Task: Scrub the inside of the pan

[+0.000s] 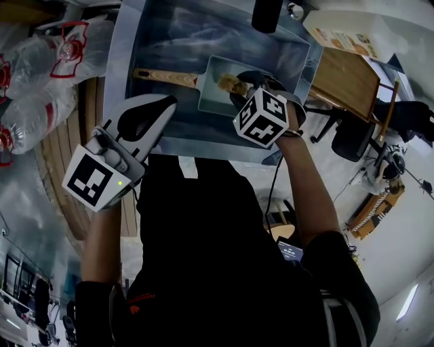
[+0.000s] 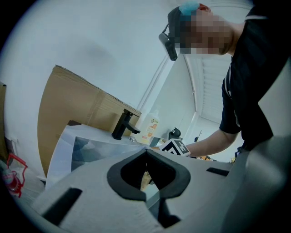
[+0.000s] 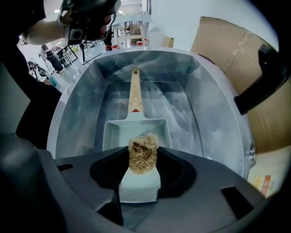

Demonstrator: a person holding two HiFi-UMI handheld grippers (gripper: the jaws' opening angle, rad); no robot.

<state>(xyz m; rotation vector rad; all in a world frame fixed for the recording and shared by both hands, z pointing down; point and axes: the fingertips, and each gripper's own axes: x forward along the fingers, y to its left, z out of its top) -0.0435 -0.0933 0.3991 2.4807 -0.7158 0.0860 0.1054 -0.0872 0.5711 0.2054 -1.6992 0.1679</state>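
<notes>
A pale rectangular pan with a wooden handle lies on the floor of the steel sink. My right gripper is shut on a tan fibrous scrubber, held over the inside of the pan at its end away from the handle. I cannot tell whether the scrubber touches the pan. My left gripper hovers at the sink's near rim, left of the pan. Its tips meet with nothing between them.
A black faucet stands at the sink's far side, with a soap bottle beside it. Cardboard leans behind the sink. Plastic bags lie at the left, a wooden board at the right.
</notes>
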